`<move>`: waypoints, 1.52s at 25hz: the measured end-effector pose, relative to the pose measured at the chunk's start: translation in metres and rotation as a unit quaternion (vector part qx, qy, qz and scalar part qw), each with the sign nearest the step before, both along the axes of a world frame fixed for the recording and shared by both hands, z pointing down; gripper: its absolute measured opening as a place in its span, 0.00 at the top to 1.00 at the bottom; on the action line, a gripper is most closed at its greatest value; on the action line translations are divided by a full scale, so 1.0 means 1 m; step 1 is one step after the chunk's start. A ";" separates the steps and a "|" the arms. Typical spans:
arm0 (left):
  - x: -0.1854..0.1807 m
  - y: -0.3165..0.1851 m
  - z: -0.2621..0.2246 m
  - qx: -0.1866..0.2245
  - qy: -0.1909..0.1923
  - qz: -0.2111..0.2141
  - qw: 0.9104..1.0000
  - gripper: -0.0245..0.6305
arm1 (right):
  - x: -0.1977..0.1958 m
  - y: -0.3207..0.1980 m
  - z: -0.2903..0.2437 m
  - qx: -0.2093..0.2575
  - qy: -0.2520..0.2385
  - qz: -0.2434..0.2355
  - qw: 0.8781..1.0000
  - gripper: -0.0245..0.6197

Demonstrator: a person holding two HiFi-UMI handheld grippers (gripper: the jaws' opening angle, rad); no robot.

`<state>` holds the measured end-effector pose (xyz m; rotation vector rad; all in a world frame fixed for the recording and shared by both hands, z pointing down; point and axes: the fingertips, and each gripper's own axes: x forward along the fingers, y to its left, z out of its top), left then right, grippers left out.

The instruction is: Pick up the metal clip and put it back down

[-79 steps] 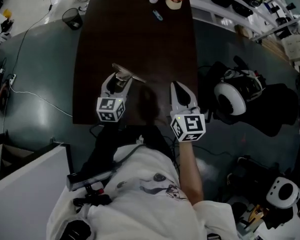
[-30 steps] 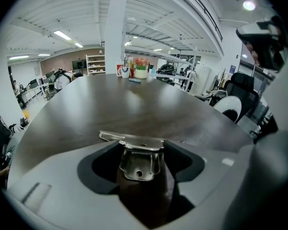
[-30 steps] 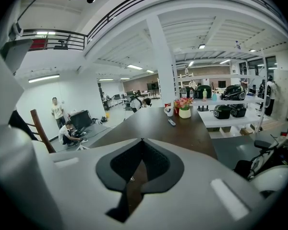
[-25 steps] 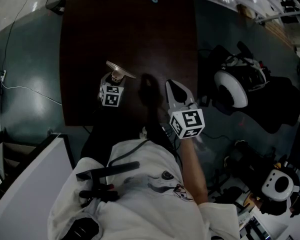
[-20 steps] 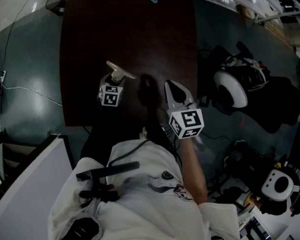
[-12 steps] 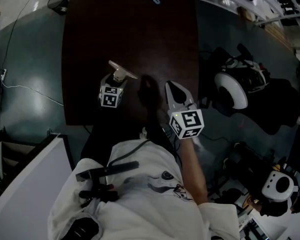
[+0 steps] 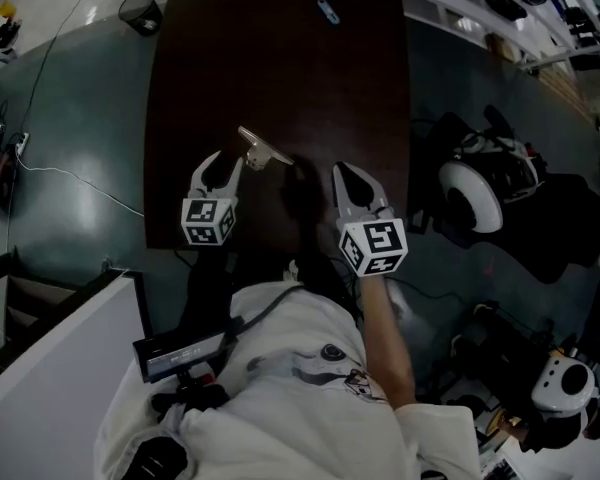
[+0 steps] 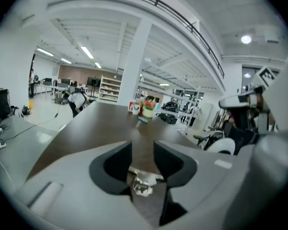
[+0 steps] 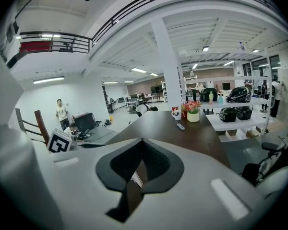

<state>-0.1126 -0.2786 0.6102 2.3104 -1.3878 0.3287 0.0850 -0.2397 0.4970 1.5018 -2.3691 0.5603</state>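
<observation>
Head view is showing the metal clip [image 7: 263, 152] lying on the dark worktop [image 7: 280, 58], just beyond the left tool [image 7: 223, 166] at about its 1 o'clock, apart from it. That tool's jaws are closing with a gap between them and nothing pinched; the clip is only showing through the gap, past the tips. The right tool [image 7: 348, 180] is hanging at the left one's 3 o'clock, jaws pressed together and empty. The set-down is looking done, so the left tool should be backing straight toward 6 o'clock, tips lifted clear, to avoid nudging the clip.
</observation>
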 end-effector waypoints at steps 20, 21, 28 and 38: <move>0.003 0.036 -0.180 0.195 0.035 0.023 0.980 0.96 | -0.016 0.025 -0.060 0.083 -0.005 0.020 0.996 0.96; 0.001 0.041 -0.185 0.200 0.035 0.021 0.979 0.96 | -0.017 0.030 -0.060 0.083 -0.004 0.020 0.996 0.96; -0.007 0.081 -0.211 0.224 0.030 0.005 0.974 0.96 | -0.026 0.065 -0.075 0.107 -0.001 0.002 0.994 0.96; 0.023 0.181 -0.224 0.230 0.029 0.006 0.973 0.96 | -0.009 0.165 -0.085 0.127 -0.010 -0.009 0.992 0.96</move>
